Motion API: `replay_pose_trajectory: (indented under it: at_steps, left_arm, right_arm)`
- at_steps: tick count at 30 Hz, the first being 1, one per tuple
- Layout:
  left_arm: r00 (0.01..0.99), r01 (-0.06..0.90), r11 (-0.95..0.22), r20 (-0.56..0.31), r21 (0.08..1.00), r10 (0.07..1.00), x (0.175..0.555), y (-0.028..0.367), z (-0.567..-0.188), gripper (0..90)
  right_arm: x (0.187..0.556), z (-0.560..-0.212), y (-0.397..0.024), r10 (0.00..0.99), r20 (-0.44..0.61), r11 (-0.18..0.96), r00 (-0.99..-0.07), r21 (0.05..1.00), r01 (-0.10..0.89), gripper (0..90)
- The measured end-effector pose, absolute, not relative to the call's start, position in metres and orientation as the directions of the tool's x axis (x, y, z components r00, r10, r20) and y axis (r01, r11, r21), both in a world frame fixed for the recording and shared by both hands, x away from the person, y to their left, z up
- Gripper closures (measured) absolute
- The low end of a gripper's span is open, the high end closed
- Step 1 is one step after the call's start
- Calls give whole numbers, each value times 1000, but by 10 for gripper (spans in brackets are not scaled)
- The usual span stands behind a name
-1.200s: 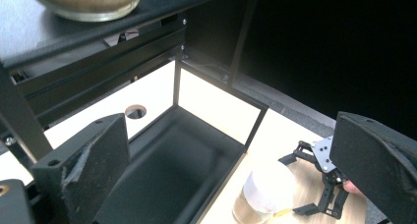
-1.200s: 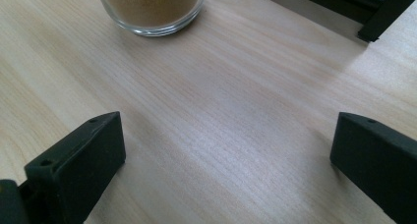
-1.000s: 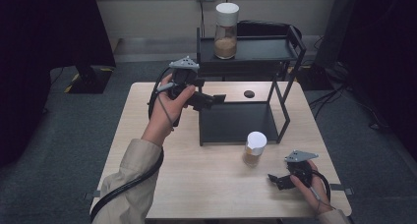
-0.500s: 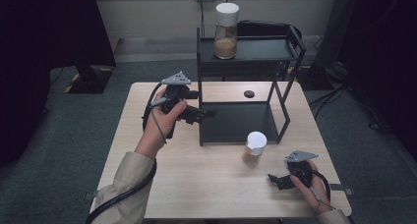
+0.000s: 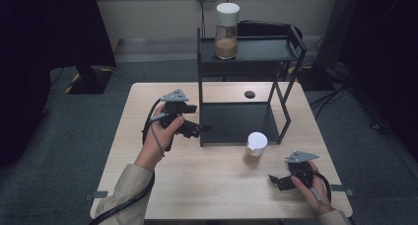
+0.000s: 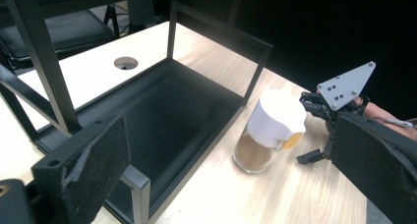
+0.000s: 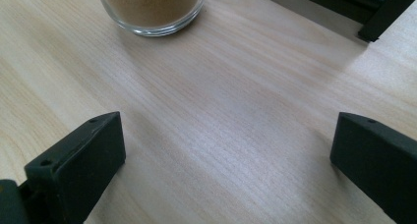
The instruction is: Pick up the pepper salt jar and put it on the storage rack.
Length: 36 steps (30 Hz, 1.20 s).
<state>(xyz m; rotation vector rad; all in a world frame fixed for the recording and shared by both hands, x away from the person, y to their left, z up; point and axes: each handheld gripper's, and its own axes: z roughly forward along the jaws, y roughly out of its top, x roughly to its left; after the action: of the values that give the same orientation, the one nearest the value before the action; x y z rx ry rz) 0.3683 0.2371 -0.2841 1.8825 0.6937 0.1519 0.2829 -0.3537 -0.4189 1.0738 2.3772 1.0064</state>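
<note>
While its jaws stand spread wide and empty, the right gripper rests near the white-lidded glass jar of brown powder; beyond that jar, the left gripper, also agape and empty, touches the black metal shelf rack.
</note>
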Motion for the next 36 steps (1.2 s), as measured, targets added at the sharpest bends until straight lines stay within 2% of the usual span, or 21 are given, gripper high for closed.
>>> replay_pose_trajectory:
  at_steps: [27,36]
  left_arm:
    - [781,473,-263,-261,841,568,347,267,-358,10]
    - [764,491,-286,-250,823,594,337,270,-380,10]
  right_arm:
    - [283,-419,-354,756,-20,462,-655,724,512,0]
    - [283,-419,-354,756,-20,462,-654,724,512,0]
